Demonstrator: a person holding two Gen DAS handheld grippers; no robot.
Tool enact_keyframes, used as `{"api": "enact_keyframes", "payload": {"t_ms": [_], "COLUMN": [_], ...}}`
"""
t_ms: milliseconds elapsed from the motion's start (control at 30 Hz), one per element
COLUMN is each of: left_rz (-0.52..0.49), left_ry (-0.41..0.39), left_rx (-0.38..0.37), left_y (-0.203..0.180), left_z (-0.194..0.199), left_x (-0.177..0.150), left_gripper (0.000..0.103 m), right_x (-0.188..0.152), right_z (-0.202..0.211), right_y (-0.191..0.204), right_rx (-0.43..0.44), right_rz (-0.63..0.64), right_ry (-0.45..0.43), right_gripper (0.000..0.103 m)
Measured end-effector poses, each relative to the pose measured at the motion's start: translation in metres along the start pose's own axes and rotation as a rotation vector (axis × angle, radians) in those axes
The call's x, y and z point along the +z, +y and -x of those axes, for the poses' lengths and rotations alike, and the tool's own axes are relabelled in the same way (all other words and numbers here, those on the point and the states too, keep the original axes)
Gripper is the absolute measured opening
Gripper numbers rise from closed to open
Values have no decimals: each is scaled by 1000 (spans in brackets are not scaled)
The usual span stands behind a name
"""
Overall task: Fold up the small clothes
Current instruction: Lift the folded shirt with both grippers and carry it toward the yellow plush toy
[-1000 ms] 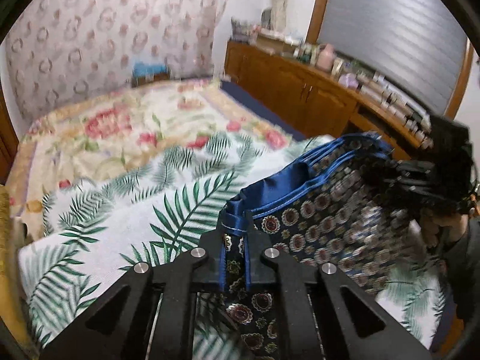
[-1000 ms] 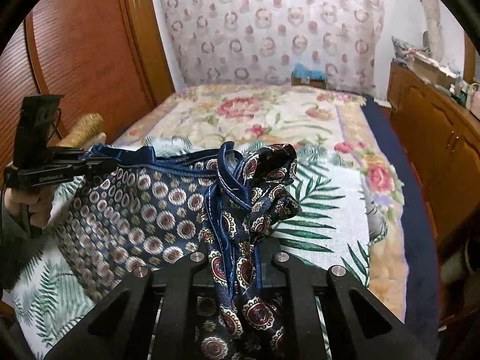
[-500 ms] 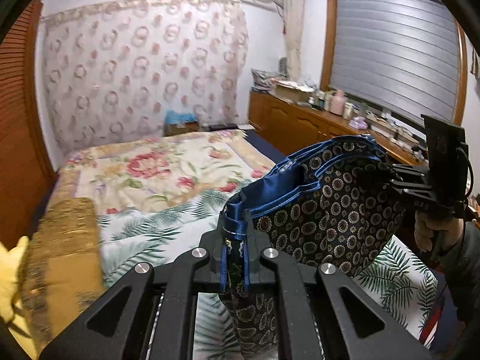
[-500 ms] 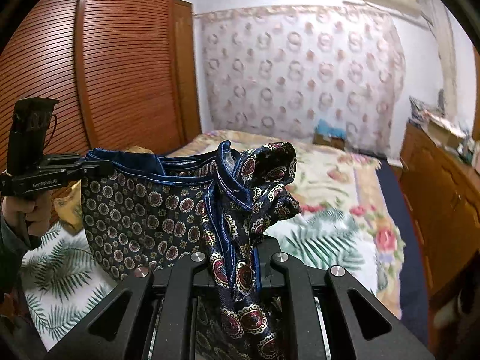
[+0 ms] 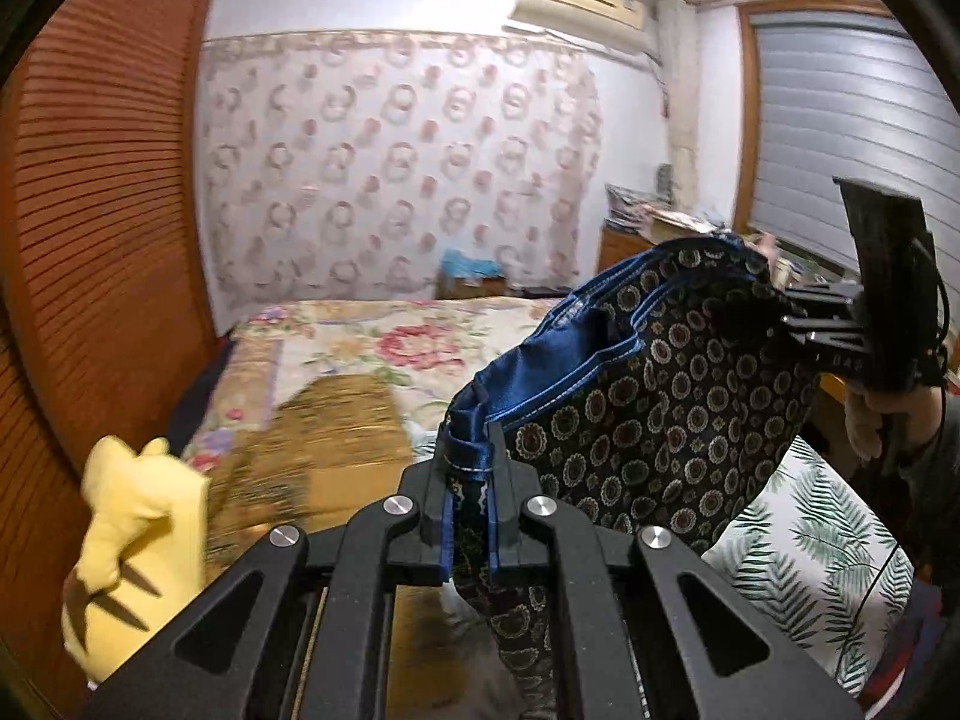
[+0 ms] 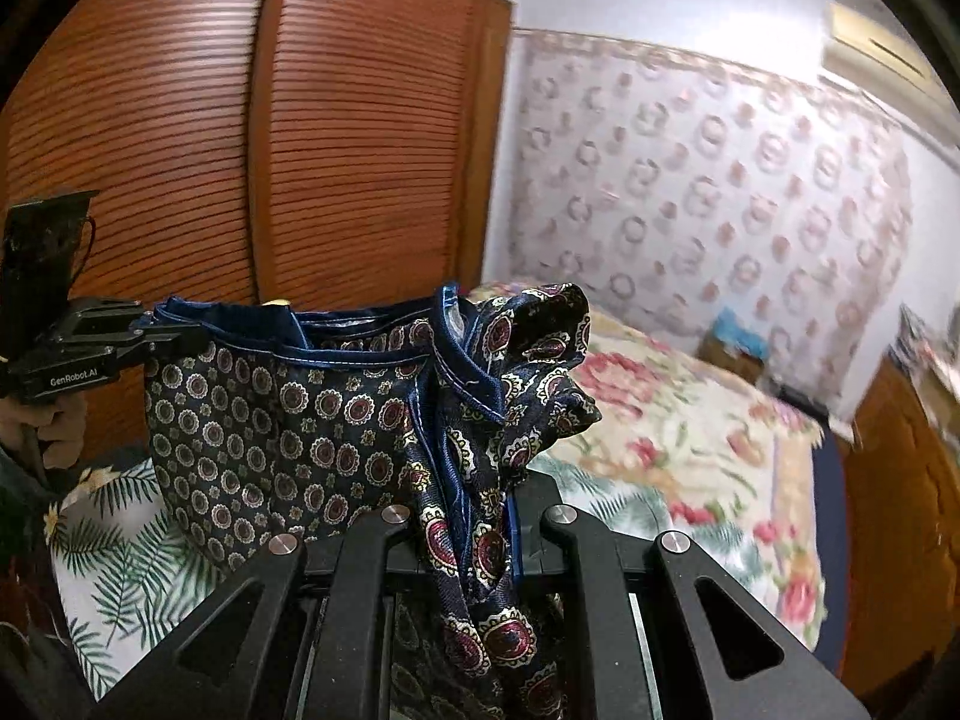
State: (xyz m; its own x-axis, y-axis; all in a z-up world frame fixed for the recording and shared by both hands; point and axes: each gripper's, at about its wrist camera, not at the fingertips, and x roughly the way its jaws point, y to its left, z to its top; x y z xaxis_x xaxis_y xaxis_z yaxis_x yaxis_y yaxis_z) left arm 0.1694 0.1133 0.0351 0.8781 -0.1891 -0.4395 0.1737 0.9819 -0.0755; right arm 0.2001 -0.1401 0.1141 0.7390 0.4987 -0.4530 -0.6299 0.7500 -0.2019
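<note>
Room: a bedroom with a bed (image 5: 372, 336) under a flowered spread is filling the background; ring-patterned curtain (image 5: 390, 162) is hanging behind the bed, a slatted wooden wardrobe (image 6: 240, 120) is standing beside it.
Left gripper (image 5: 467, 483): its jaws are clamping tight on the blue waistband edge of the patterned shorts (image 5: 648, 420); the fabric is filling the gap between them, so the pads themselves are hidden.
Right gripper (image 6: 474, 516): its jaws are pinching a bunched fold of the shorts (image 6: 288, 420); cloth is draping over the tips and hiding the contact.
Shorts: they are hanging in the air above the bed, stretched between the two grippers, waistband uppermost; the lower hem is dropping behind the gripper bodies and is cut off in both views.
Other gripper seen from each side: in the left view the right one (image 5: 798, 324) is gripping the far end of the waistband, its fingertips buried in fabric; in the right view the left one (image 6: 150, 333) is doing the same.
Below the shorts: a palm-leaf sheet (image 5: 828, 546) is covering the near end of the bed.
Left of the bed: a yellow plush toy (image 5: 138, 546) and a gold cushion (image 5: 324, 450) are blurred; details are hard to make out.
</note>
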Motion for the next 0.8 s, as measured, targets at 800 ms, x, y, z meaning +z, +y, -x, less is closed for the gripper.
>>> {"api": "enact_keyframes", "payload": {"t_ms": [800], "left_rz": [248], "left_ry": [74], "left_rx": [204], "left_y": [99], "left_z": [18], "left_x": [-110], "left_gripper": [8], "right_x": [89], "right_z": [-185], "right_y": [61], "right_rx": [173], "right_rz": [371], "right_ry": [140], "right_gripper": [13]}}
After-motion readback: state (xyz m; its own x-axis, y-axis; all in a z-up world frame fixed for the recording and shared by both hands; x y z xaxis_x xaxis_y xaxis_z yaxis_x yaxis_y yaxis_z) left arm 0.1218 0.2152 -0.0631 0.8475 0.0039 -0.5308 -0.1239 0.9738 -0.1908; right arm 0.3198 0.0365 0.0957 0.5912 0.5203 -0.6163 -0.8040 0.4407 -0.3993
